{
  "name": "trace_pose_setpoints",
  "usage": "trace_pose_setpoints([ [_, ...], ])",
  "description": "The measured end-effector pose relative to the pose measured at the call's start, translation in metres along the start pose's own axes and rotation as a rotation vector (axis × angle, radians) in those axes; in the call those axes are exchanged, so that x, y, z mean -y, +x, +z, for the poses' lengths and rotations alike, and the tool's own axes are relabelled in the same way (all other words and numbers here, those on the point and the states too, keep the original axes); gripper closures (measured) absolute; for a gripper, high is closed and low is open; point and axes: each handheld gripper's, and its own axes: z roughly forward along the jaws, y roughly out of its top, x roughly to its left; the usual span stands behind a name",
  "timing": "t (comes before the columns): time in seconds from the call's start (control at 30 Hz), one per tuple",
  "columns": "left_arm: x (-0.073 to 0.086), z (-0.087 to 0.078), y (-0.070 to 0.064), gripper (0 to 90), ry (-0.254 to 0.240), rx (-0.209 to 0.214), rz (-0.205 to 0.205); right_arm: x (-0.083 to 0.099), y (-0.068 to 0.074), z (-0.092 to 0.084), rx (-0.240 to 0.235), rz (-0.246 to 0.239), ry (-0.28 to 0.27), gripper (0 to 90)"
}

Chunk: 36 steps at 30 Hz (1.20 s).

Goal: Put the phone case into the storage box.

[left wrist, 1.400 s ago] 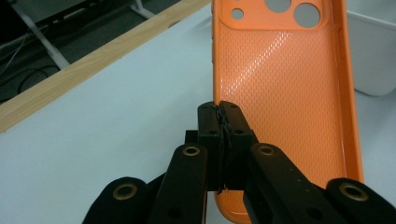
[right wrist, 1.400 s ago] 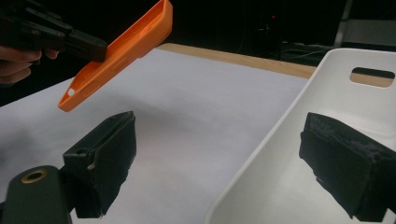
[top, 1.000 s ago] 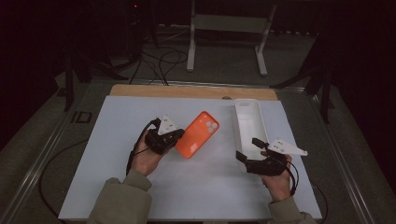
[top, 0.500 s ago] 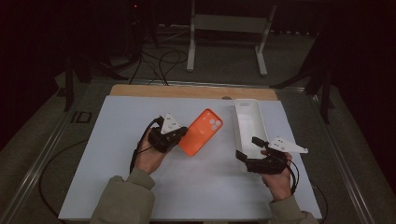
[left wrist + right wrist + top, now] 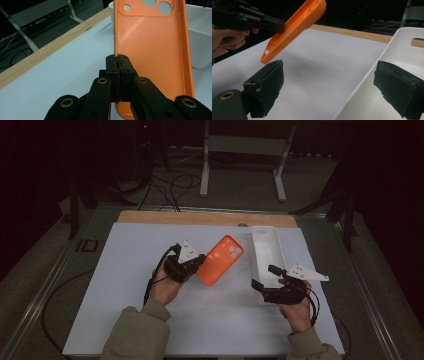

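Orange phone case (image 5: 220, 260), a soft shell with round camera cut-outs at its far end, is lifted off the white table top (image 5: 125, 250) and tilted, its open inner side with a fine dotted texture facing up toward the left gripper view. The left gripper (image 5: 192, 265) has its jaws pressed together on the case's long edge near the lower end; in the left gripper view (image 5: 119, 75) the two black pads meet with the thin orange wall pinched between them. From the right gripper view the case (image 5: 294, 27) hangs in the air above the table, its lower corner dipping down and its camera end raised, held by the left gripper (image 5: 274, 25) coming in from the side with the person's left hand (image 5: 227, 37) behind it.

Just beside the case, toward the right, a white oblong tray (image 5: 267, 255) lies on the table with a slot handle at its far wall. The right gripper (image 5: 265, 277) rests at the tray's near end with its jaws spread wide apart and nothing between them; in its own view (image 5: 329, 87) one pad sits outside the tray wall over the table and the other inside the tray (image 5: 402, 45). A strip of bare wood (image 5: 200, 217) runs along the table's far edge.
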Motion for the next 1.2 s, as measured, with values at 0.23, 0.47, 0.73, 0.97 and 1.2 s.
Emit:
trace_pose_setpoints([
  [0.23, -0.002, 0.004, -0.004, 89.6, -0.003, 0.006, 0.012, -0.005, 0.002, 0.003, -0.001, -0.01, -0.001, 9.0],
  [0.47, -0.004, 0.008, -0.009, 89.6, -0.013, 0.008, 0.023, -0.007, 0.004, 0.006, -0.005, -0.011, 0.01, 9.0],
  [0.73, -0.007, 0.012, -0.018, 89.6, -0.013, 0.007, 0.05, -0.01, 0.005, 0.01, -0.007, -0.007, 0.015, 9.0],
  [0.97, -0.01, 0.016, -0.023, 89.7, -0.016, 0.014, 0.064, -0.015, 0.006, 0.013, -0.013, -0.008, 0.012, 9.0],
  [1.2, -0.011, 0.018, -0.028, 89.6, -0.023, 0.018, 0.072, -0.017, 0.006, 0.018, -0.026, 0.005, 0.014, 9.0],
])
